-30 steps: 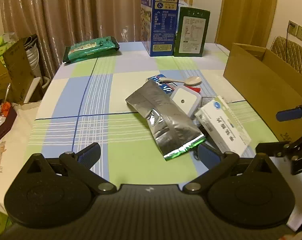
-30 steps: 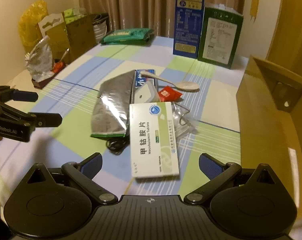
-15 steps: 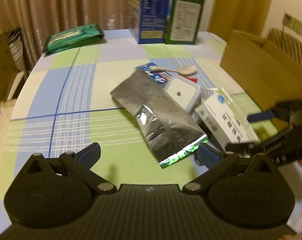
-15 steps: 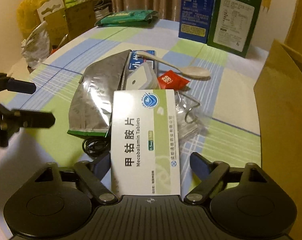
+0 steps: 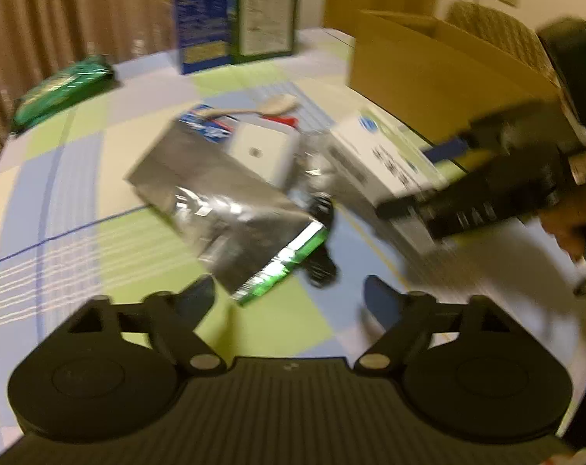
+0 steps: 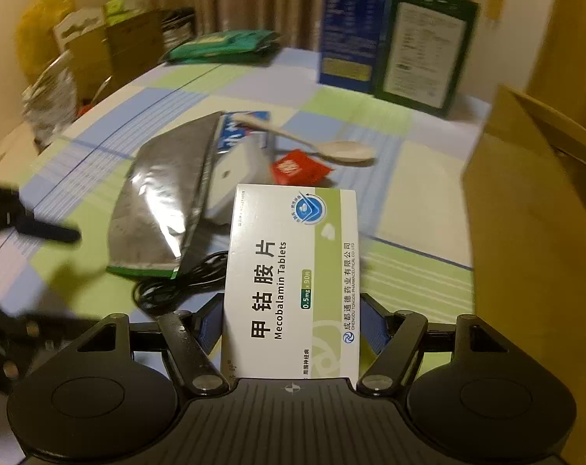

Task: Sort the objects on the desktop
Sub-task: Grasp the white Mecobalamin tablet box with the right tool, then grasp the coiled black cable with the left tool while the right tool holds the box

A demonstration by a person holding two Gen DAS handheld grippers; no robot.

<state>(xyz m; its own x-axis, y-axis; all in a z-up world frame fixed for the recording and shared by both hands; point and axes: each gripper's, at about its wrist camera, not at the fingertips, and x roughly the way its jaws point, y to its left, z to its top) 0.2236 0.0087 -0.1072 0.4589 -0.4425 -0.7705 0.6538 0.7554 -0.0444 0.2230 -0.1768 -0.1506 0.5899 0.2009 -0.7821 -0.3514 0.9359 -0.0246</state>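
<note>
A white and green medicine box [image 6: 293, 255] sits between the blue pads of my right gripper [image 6: 291, 325], whose closing jaws press on its two long sides. The left wrist view, blurred, shows the same box [image 5: 374, 155] held tilted above the table by that right gripper [image 5: 413, 178]. My left gripper [image 5: 289, 296] hovers low over the checked tablecloth with its jaws closing. The green-edged end of a silver pouch [image 5: 215, 197] and a black cable [image 5: 320, 263] lie just ahead of its fingertips, untouched.
Behind the pouch lie a white charger [image 5: 261, 151], a pale spoon [image 6: 343, 151] and a red sachet [image 6: 298, 166]. An open cardboard box [image 6: 525, 213] stands at the right. A blue carton [image 6: 355, 27], a green carton [image 6: 424, 46] and a green packet [image 6: 223, 44] stand at the back.
My right gripper came down over the medicine box and its jaws narrowed onto it. The left gripper dropped toward the pouch's green end, rolled, and its jaws narrowed.
</note>
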